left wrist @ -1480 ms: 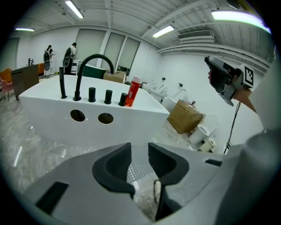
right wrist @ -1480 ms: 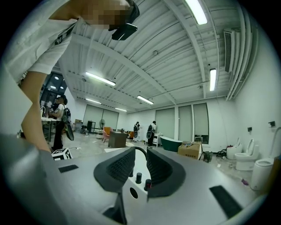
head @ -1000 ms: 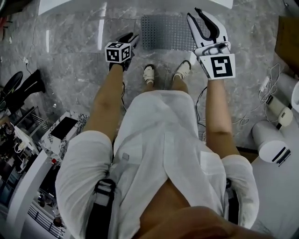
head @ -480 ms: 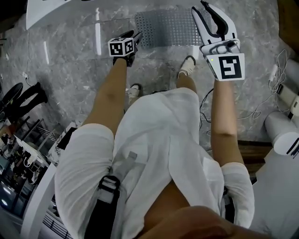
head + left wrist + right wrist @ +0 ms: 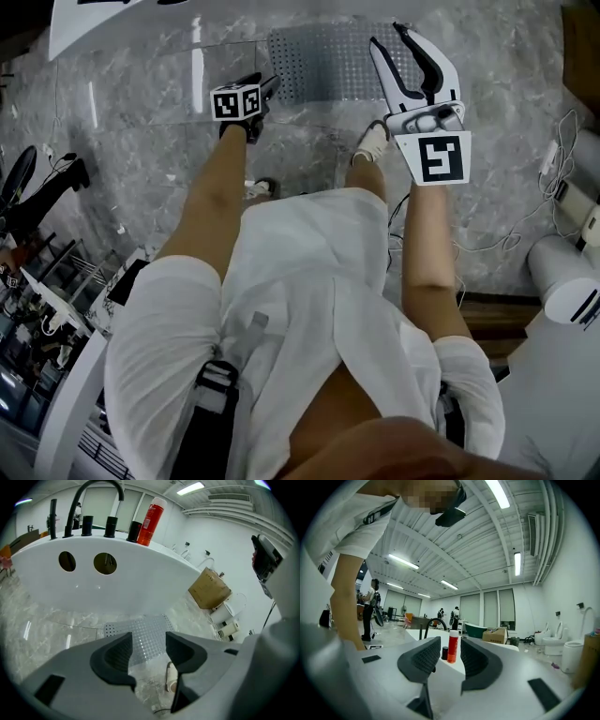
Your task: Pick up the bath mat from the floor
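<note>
Left gripper [image 5: 148, 645]: the jaws stand apart and have just been opening. Nothing is clamped between them, and they are aimed down at the floor.

Bath mat [image 5: 143, 631]: it lies flat on the marble floor directly ahead of the left fingers and below them, not yet touched. Its far side is close to the foot of the white bathtub [image 5: 140, 581]. In the head view the bath mat [image 5: 323, 58] sits between the two grippers' fingertips.

Handling, in my judgement: the mat is a clear, studded sheet, so likely light, soft and floppy. It may be slick or cling to the stone. Lying flat, it offers no raised edge. I would take the near edge or a near corner, the part closest to the left fingers, and peel rather than lift straight up.

Right gripper [image 5: 450, 654]: the jaws are apart, have just been opening, and are empty. It points level. A red bottle [image 5: 453, 646] on the tub rim shows far beyond its fingers, out of reach.

Not established: the mat's underside and thickness. In the head view its right end is covered by the right gripper [image 5: 392, 42]. The right gripper view shows no mat at all. A shoe [image 5: 171, 679] stands just short of the mat's near edge.
</note>
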Demonstrator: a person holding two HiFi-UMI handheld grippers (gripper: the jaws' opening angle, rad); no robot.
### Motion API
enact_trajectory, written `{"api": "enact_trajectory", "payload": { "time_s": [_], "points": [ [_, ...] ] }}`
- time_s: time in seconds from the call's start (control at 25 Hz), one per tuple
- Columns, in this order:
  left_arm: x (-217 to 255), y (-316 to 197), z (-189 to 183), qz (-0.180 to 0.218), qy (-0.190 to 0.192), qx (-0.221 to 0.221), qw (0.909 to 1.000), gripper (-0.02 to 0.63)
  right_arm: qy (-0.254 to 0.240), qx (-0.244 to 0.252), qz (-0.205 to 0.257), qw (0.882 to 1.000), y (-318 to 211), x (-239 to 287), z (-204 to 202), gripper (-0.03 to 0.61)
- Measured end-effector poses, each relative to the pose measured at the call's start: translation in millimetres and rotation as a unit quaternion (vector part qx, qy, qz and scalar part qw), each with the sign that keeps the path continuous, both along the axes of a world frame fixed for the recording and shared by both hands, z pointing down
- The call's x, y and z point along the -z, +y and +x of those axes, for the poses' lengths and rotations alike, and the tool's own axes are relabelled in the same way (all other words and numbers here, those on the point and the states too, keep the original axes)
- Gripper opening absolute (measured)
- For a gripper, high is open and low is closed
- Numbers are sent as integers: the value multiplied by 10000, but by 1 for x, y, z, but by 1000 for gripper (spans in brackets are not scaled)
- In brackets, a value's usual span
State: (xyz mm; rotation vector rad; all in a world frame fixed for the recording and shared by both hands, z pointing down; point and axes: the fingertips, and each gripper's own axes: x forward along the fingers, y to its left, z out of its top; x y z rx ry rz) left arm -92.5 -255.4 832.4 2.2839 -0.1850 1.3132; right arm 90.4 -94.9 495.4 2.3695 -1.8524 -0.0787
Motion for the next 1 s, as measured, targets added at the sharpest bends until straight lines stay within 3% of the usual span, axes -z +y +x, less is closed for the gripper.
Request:
{"api": "enact_trajectory", "payload": {
  "time_s": [0.16,0.32,0.76,1.0],
  "points": [
    [-22,-6,7,149,-1,-72,9999,230,-98,-41,-20,9999,-2,-25,-2,138],
    [-79,-14,-2,87,-136,-243,9996,262,213,-193,0,9996,-14,-59,-17,146],
    [-274,-17,-82,-453,-1162,-466,9911,299,-49,-1011,471,9938,-41,-189,-46,153],
    [-363,-29,-97,-399,-1496,-356,9873,333,-406,-1276,859,9873,-50,-231,-47,158]
  ]
}}
